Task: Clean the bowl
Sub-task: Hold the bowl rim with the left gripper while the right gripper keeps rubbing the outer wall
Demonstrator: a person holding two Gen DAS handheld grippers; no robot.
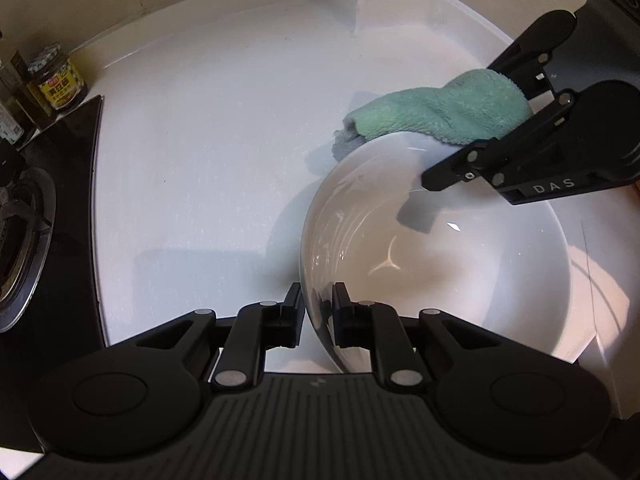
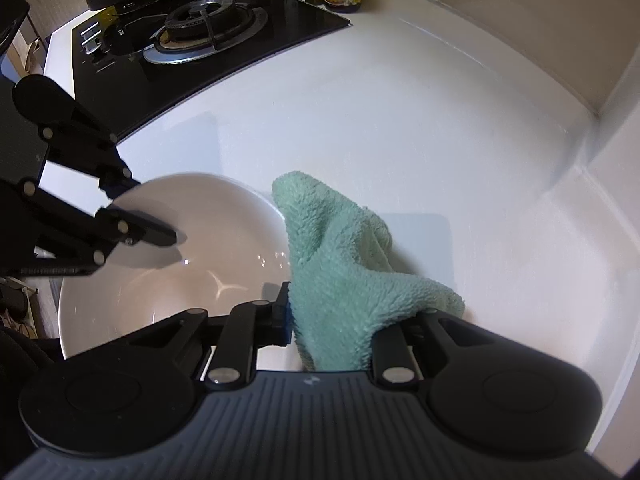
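My left tool [image 1: 318,312] pinches the bowl [image 1: 460,248] rim; my right tool [image 2: 332,312] grips the cloth [image 2: 340,272], bowl just left.

Right finger of right gripper [image 2: 332,312] buried under green cloth [image 2: 340,280]. Bowl [image 1: 440,260] near rim masked by left gripper [image 1: 318,312] body in left wrist view. Stove [image 1: 24,220] cropped at left edge. Jar [image 1: 58,80] label too small to read (bottles beside it cut off). Bench [image 2: 400,120] far corner blurred.
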